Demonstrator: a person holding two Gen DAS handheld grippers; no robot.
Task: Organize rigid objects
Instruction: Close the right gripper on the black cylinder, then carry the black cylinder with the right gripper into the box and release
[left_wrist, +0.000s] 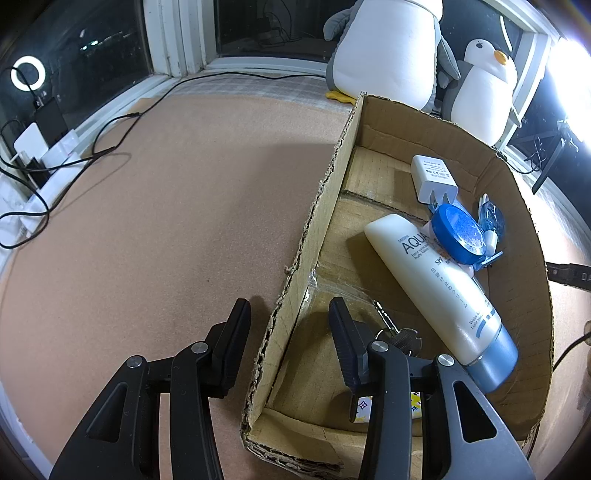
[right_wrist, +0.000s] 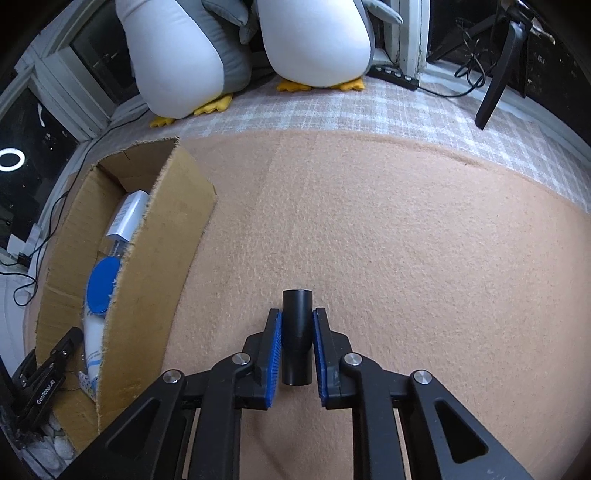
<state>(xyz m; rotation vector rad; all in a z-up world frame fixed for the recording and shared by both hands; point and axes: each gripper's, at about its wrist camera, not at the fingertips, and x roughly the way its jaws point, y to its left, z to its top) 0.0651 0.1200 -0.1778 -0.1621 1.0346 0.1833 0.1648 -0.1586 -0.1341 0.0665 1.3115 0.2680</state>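
Note:
A short black tube (right_wrist: 297, 332) lies on the tan felt, and my right gripper (right_wrist: 297, 312) is shut on it, both blue pads flat against its sides. To its left stands the open cardboard box (right_wrist: 155, 236). My left gripper (left_wrist: 288, 302) is open and straddles the box's near wall (left_wrist: 325, 206), one finger outside and one inside, neither pad touching the cardboard. In the box lie a white lotion tube (left_wrist: 436, 288), a blue-lidded jar (left_wrist: 458, 232), a white charger (left_wrist: 434, 177) and keys (left_wrist: 397, 332).
Two plush penguins (right_wrist: 310, 40) sit at the back on a checked cloth. Black cables (left_wrist: 92, 147) trail over the felt at the left beside white devices. A power strip (right_wrist: 395, 75) and a black stand leg (right_wrist: 495, 88) are at the back right.

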